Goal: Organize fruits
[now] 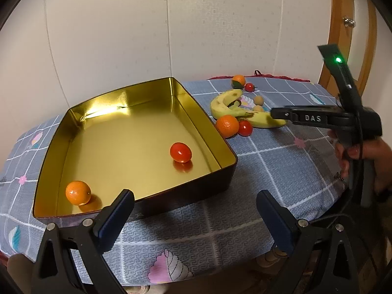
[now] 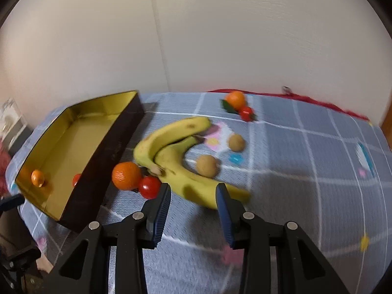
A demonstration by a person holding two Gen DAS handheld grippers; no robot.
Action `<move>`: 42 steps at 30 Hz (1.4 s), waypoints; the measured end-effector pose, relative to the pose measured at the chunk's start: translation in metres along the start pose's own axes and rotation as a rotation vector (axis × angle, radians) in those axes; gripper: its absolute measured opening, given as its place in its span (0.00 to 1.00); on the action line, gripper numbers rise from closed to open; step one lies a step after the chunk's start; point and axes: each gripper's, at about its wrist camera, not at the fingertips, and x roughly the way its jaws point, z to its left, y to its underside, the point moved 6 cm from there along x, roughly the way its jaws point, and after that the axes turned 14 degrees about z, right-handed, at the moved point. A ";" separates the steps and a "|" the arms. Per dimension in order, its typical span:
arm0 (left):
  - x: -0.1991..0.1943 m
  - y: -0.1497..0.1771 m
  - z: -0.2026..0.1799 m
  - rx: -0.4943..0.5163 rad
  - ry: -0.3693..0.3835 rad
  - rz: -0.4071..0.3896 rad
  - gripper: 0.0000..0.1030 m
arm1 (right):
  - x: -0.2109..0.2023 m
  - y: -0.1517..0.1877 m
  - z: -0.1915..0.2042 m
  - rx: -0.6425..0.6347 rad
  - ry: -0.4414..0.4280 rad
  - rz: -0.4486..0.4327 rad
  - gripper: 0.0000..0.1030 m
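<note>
A gold-lined tin (image 1: 122, 103) holds an orange (image 1: 78, 192) and a cherry tomato (image 1: 180, 152). My left gripper (image 1: 195, 202) hangs open at the tin's near right corner, with nothing between its fingers. Right of the tin lie two joined bananas (image 1: 226, 106), an orange (image 1: 227, 126) and a tomato (image 1: 245, 128). In the right wrist view my right gripper (image 2: 193, 193) stands open just short of the lower banana (image 2: 196, 183), with the orange (image 2: 126, 176) and tomato (image 2: 149, 187) to its left. From the left wrist view, the right gripper (image 1: 279, 114) reaches over that banana's end.
Two small brown round fruits (image 2: 207, 166) (image 2: 236, 142) lie behind the bananas. Another orange (image 2: 235, 100) and tomato (image 2: 246, 113) sit near the table's far edge. A hand (image 1: 367, 152) holds the right gripper. The checked blue cloth (image 1: 281, 161) drops off at the right, and a wall stands behind.
</note>
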 end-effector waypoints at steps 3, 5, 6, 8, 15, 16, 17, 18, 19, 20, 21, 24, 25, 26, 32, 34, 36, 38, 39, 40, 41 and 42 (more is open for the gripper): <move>-0.001 0.000 0.002 -0.006 -0.008 0.001 0.98 | 0.011 -0.009 0.005 -0.111 0.011 0.047 0.40; -0.003 0.000 0.004 -0.011 -0.012 -0.003 0.98 | 0.013 -0.013 0.008 -0.172 -0.011 0.066 0.39; -0.003 0.000 0.006 -0.015 -0.013 -0.004 0.98 | 0.014 -0.015 0.009 -0.206 -0.021 0.084 0.39; -0.003 0.000 0.008 -0.023 -0.012 -0.004 0.98 | 0.019 -0.019 0.014 -0.274 -0.010 0.125 0.38; -0.003 -0.002 0.009 -0.024 -0.017 -0.006 0.98 | 0.040 -0.023 0.030 -0.497 0.065 0.240 0.40; -0.003 -0.002 0.009 -0.024 -0.017 -0.006 0.98 | 0.044 -0.024 0.031 -0.498 0.068 0.247 0.40; -0.004 -0.002 0.010 -0.027 -0.018 -0.007 0.98 | 0.047 -0.024 0.031 -0.495 0.075 0.253 0.41; -0.003 -0.002 0.010 -0.028 -0.019 -0.008 0.98 | 0.050 -0.025 0.030 -0.493 0.080 0.253 0.41; -0.003 -0.002 0.011 -0.032 -0.018 -0.008 0.98 | 0.053 -0.024 0.031 -0.490 0.091 0.245 0.41; -0.003 -0.002 0.012 -0.034 -0.016 -0.006 0.98 | 0.054 -0.023 0.031 -0.489 0.100 0.236 0.41; -0.002 -0.003 0.012 -0.036 -0.016 -0.004 0.98 | 0.053 -0.022 0.031 -0.481 0.108 0.223 0.41; -0.002 -0.002 0.013 -0.037 -0.018 -0.002 0.98 | 0.049 -0.019 0.024 -0.407 0.134 0.197 0.38; -0.002 -0.003 0.013 -0.036 -0.018 -0.004 0.98 | 0.045 -0.016 0.019 -0.374 0.139 0.181 0.37; -0.002 -0.003 0.013 -0.037 -0.020 -0.006 0.98 | 0.040 -0.013 0.014 -0.340 0.137 0.164 0.36; 0.005 -0.004 0.007 -0.029 -0.007 0.011 0.98 | 0.004 0.004 -0.018 -0.145 0.078 0.068 0.30; 0.006 -0.004 0.002 -0.017 -0.009 0.012 0.98 | -0.005 0.010 -0.028 -0.082 0.066 0.052 0.30; 0.006 -0.004 -0.002 -0.003 -0.007 0.013 0.98 | -0.011 0.017 -0.039 -0.014 0.061 0.022 0.30; 0.007 -0.005 -0.007 0.008 -0.005 0.014 0.98 | -0.019 0.022 -0.050 0.066 0.035 -0.020 0.30; 0.007 -0.006 -0.010 0.014 -0.004 0.014 0.98 | -0.021 0.023 -0.056 0.106 0.009 -0.042 0.30; 0.007 -0.007 -0.012 0.021 -0.004 0.014 0.98 | -0.024 0.026 -0.061 0.142 -0.015 -0.062 0.30; 0.006 -0.007 -0.014 0.028 -0.006 0.013 0.98 | -0.027 0.027 -0.068 0.190 -0.052 -0.087 0.30; 0.006 -0.008 -0.015 0.032 -0.008 0.012 0.98 | -0.029 0.029 -0.077 0.242 -0.095 -0.111 0.30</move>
